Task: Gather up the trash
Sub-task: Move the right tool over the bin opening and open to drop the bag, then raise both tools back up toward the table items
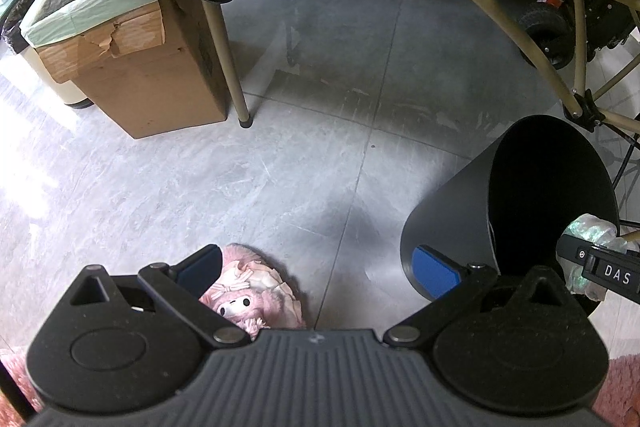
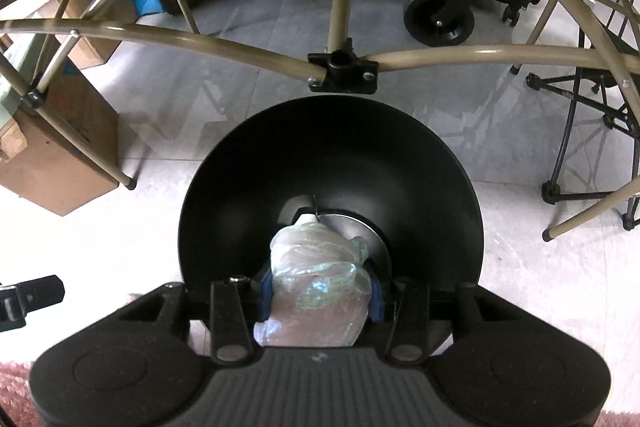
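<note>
Right wrist view: the right gripper (image 2: 318,291) points steeply down over the round black plastic waste bin (image 2: 400,163), its blue-padded jaws clamped on a crumpled wad of clear iridescent plastic wrap (image 2: 316,279); the wad bulges out above and below the pads and hangs over the bin's open mouth, inside the near rim; a pale scrap lies on the bin's bottom just beyond the wad; behind the bin runs a tan metal tube frame (image 2: 344,39) with black joints, and a black rubber wheel (image 2: 438,9) stands farther back on the grey tiled floor (image 2: 260,95).

In the left wrist view the left gripper (image 1: 320,267) stands wide open with nothing between its blue pads; below it on the floor lies a fluffy pink slipper with a small doll face (image 1: 248,287), near the left finger; the bin sits to the right, just beside the right pad; a brown cardboard box lined with a pale green bag (image 1: 132,39) stands well apart at the upper left.
</note>
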`<state>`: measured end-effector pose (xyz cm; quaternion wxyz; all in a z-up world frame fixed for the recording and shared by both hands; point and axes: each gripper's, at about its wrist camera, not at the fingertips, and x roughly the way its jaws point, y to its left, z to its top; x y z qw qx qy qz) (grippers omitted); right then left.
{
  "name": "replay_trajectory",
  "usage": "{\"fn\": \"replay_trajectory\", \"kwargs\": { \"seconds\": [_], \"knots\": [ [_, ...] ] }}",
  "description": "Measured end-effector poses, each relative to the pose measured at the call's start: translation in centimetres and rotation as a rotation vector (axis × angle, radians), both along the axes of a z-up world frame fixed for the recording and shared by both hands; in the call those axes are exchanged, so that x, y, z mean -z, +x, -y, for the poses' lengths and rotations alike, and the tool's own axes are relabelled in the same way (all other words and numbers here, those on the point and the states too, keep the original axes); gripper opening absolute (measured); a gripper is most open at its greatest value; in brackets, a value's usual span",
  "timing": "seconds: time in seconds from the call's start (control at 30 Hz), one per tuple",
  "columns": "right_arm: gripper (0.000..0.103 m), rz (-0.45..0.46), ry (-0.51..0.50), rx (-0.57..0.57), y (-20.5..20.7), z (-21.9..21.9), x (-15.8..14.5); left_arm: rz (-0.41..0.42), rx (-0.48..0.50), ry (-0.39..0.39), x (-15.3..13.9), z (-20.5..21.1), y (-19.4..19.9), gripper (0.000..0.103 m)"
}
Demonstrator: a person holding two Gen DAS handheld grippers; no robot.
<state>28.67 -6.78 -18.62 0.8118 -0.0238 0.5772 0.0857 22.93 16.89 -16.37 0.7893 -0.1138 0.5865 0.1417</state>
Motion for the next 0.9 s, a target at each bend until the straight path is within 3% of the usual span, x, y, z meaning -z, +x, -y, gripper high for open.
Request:
{"fn": "replay_trajectory", "kwargs": {
  "seconds": [0.13, 0.17, 0.2, 0.27, 0.9],
  "knots": [
    [0.05, 0.014, 0.004, -0.012, -0.18, -0.29, -0.33, 0.0, 0.001, 0.0, 0.0, 0.0, 0.0, 0.103],
    [0.058, 0.019, 0.002, -0.015, -0.16, -0.34, -0.39, 0.0, 0.001, 0.0, 0.0, -0.01, 0.0, 0.103],
    [0.078, 0.024, -0.001, -0.014, -0.13, -0.33, -0.46, 0.0, 0.0, 0.0, -0.01, 0.0, 0.0, 0.103],
    [0.102, 0.041, -0.008, -0.008, -0.11, -0.32, -0.56, -0.001, 0.0, 0.001, 0.0, -0.02, 0.0, 0.103],
    [0.103, 0.061, -0.008, -0.007, -0.24, -0.05, -0.72, -0.001, 0.004, 0.004, 0.0, 0.17, -0.02, 0.103]
  ]
}}
